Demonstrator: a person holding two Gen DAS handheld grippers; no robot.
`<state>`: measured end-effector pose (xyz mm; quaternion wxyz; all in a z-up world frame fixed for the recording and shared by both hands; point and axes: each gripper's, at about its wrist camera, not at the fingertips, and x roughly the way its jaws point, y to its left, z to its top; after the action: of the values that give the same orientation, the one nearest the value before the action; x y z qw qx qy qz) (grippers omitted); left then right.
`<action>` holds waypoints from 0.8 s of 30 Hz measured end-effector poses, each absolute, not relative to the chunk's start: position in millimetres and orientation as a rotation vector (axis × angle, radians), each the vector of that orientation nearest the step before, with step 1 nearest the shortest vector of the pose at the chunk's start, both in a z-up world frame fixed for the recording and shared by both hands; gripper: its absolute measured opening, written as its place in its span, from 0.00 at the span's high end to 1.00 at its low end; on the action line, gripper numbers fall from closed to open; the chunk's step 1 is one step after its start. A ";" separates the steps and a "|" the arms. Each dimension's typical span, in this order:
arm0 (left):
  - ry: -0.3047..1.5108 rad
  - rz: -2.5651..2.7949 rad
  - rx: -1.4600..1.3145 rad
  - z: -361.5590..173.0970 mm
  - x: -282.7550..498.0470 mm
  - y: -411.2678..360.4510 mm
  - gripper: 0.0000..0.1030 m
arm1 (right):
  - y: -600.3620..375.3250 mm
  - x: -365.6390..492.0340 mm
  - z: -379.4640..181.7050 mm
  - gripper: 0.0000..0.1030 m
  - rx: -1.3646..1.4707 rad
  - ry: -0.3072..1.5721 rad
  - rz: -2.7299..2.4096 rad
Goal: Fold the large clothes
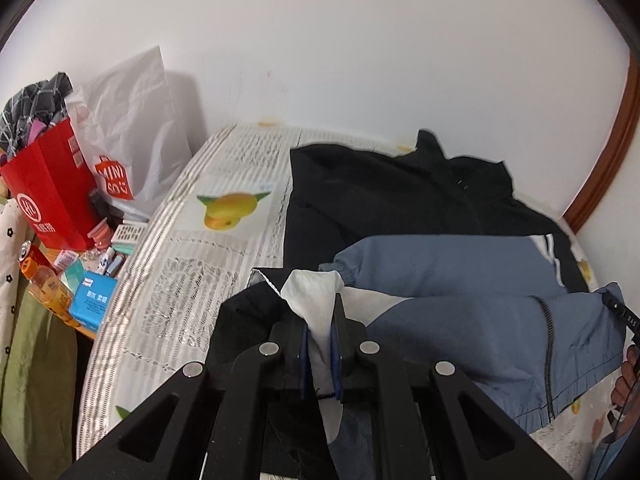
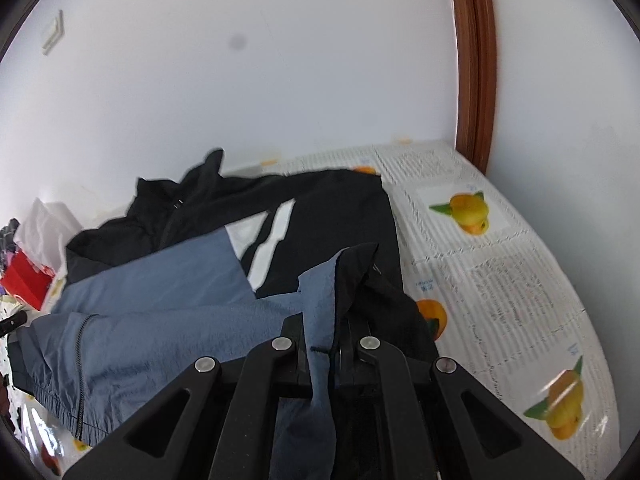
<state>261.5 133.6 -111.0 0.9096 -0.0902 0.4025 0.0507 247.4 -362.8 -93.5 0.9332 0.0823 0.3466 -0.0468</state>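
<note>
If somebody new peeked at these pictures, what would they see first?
Probably the big jacket, black, blue and white, spread over the bed with its bottom edge lifted. Each hand-held gripper, left and right, is shut on a piece of its cloth. The sheet has bright orange fruit prints, and a red bag stands left of the bed.
</note>
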 end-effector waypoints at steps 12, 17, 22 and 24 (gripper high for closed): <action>0.878 0.098 -0.178 -120.9 270.9 135.2 0.88 | -359.3 260.7 -116.0 0.90 0.097 0.806 -0.133; 0.890 0.089 -0.187 -118.6 268.4 136.1 0.84 | -354.4 249.4 -110.7 0.81 0.065 0.818 -0.123; 0.892 0.053 -0.186 -112.6 256.8 133.6 0.63 | -348.8 227.1 -101.7 0.66 0.038 0.807 -0.101; 0.874 0.031 -0.182 -107.2 248.2 131.7 0.58 | -346.2 215.7 -96.9 0.64 0.020 0.794 -0.094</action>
<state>248.2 131.7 -107.2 0.9019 -0.0879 0.4225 0.0152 215.7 -346.2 -96.9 0.9211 0.0100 0.3864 -0.0458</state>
